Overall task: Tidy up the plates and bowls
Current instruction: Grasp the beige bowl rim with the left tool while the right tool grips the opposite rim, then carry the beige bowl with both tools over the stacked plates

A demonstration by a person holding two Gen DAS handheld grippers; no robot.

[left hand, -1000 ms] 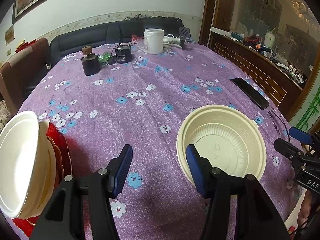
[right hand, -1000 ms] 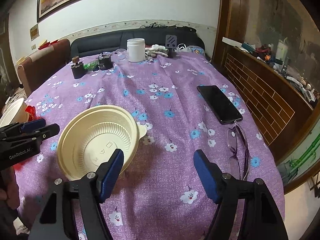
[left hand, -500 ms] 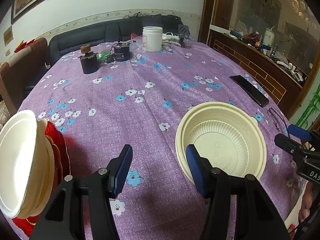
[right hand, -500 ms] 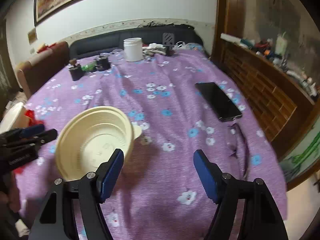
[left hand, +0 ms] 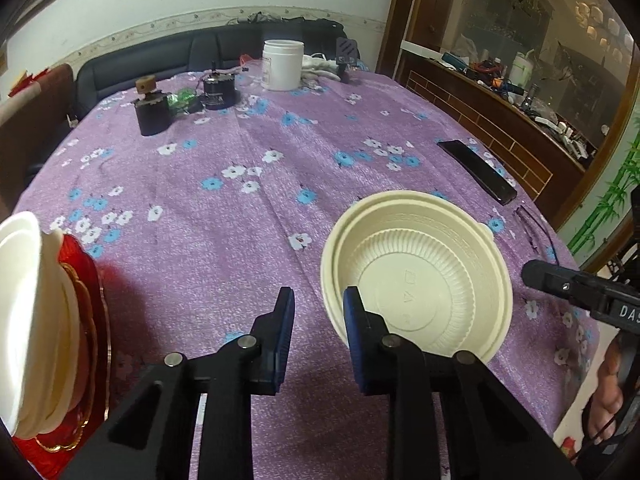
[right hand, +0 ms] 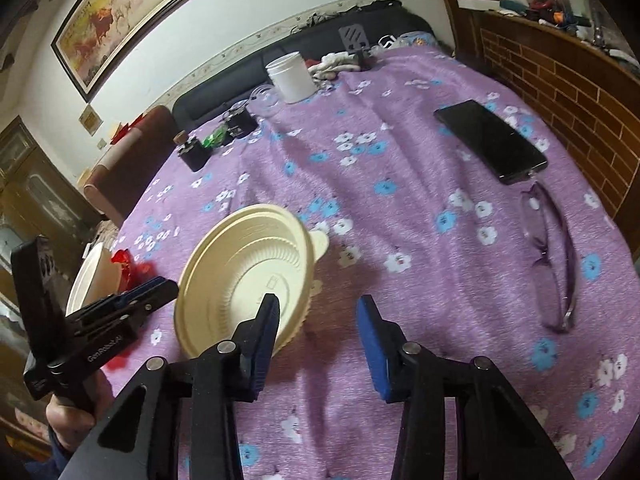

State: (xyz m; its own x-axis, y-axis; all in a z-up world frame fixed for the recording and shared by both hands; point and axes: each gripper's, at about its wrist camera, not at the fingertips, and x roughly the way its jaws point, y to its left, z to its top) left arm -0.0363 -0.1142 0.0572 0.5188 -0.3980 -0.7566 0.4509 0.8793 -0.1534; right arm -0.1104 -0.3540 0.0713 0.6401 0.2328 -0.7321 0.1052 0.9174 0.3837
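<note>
A cream ribbed plastic bowl sits on the purple flowered tablecloth; in the right wrist view it looks tilted up on its edge. My left gripper is open, its right finger inside the bowl's near-left rim, its left finger outside. My right gripper is open, its left finger inside the bowl's near rim. A stack of white bowls rests on a red and gold plate at the far left.
A black phone and glasses lie to the right. At the far end stand a white jar, dark motor-like parts and a cloth. The table's right edge is near a wooden cabinet.
Both grippers have narrowed and closed in on the bowl's rim. The right gripper has rolled and moved left; the bowl now looks tipped up.
</note>
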